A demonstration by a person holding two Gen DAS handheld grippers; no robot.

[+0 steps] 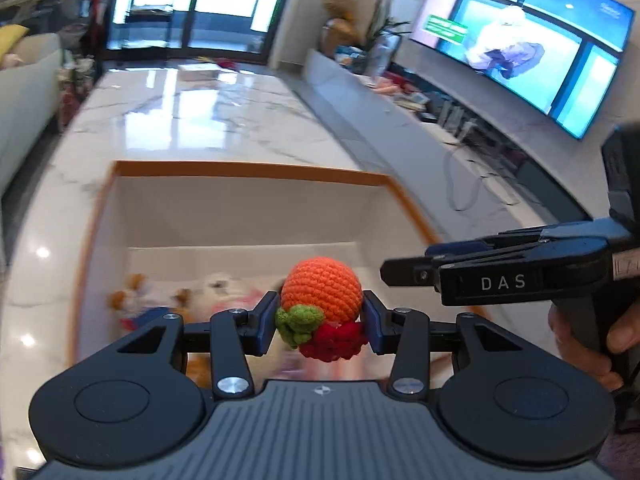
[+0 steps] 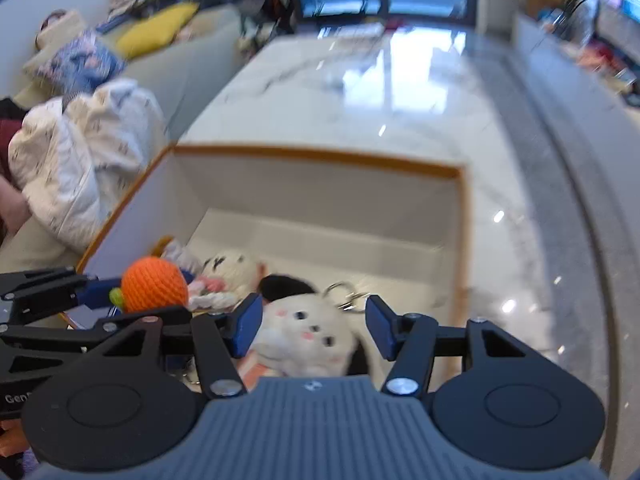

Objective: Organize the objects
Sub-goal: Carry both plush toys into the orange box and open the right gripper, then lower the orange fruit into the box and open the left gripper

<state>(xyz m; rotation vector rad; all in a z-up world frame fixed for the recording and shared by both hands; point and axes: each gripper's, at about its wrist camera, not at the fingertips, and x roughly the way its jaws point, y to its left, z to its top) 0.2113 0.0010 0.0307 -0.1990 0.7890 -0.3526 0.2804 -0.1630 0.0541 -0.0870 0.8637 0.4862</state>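
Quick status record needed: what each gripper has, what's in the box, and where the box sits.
left gripper: shut on crochet orange, which has a green leaf and a red crochet piece attached
right gripper: open, nothing between the pads; white plush keychain lies below it
box: open top, orange rim, white inside, on marble floor
box contents: several small plush toys, blurred; far half bare
left gripper position: above the box's near end

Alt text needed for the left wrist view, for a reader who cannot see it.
The left gripper clamps an orange crocheted ball with green and red trim above an open orange-rimmed white box holding blurred plush toys. The right gripper reaches in from the right, over a marble table.
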